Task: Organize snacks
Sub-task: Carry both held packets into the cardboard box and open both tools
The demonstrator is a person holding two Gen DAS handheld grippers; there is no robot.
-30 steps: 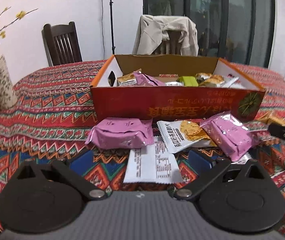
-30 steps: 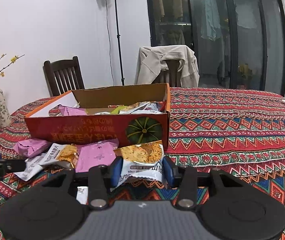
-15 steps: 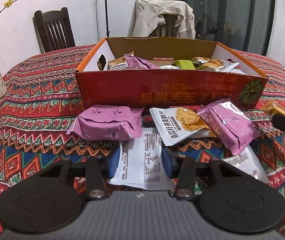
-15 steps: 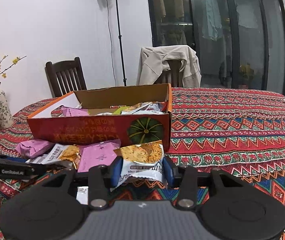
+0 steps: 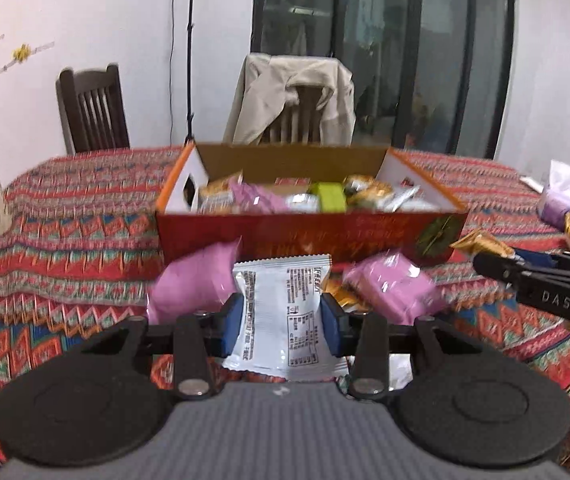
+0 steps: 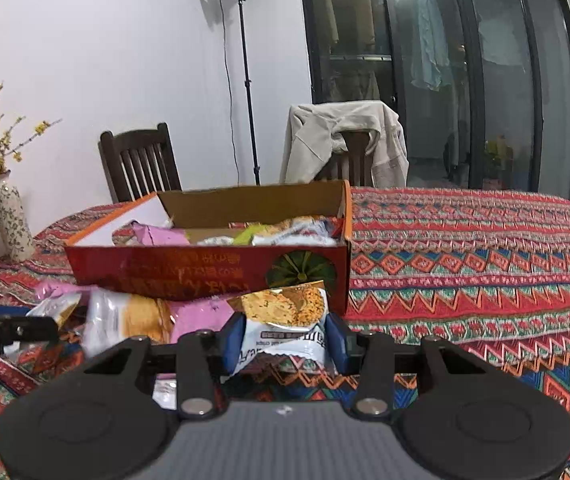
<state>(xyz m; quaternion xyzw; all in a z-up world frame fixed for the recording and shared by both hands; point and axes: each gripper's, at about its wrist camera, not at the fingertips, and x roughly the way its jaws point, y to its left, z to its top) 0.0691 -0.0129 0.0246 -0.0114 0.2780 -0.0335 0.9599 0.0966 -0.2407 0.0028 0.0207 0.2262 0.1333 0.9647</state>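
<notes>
Lifted off the bench (image 5: 65,248) since a second ago, the white packet (image 5: 283,320) sits clamped in the left tool (image 5: 281,322). Right tool (image 6: 283,344) grips one cracker packet (image 6: 285,320). Beyond lie two pink packets (image 5: 193,280), then one red box (image 5: 309,236) of snacks.

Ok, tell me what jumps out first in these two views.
The red box, crammed with snacks, sits mid-table on a bright zigzag cloth. The left tongs pinch a white packet showing its printed back, and the right tongs pinch a cracker packet. Pink packets lie loose before the box.
</notes>
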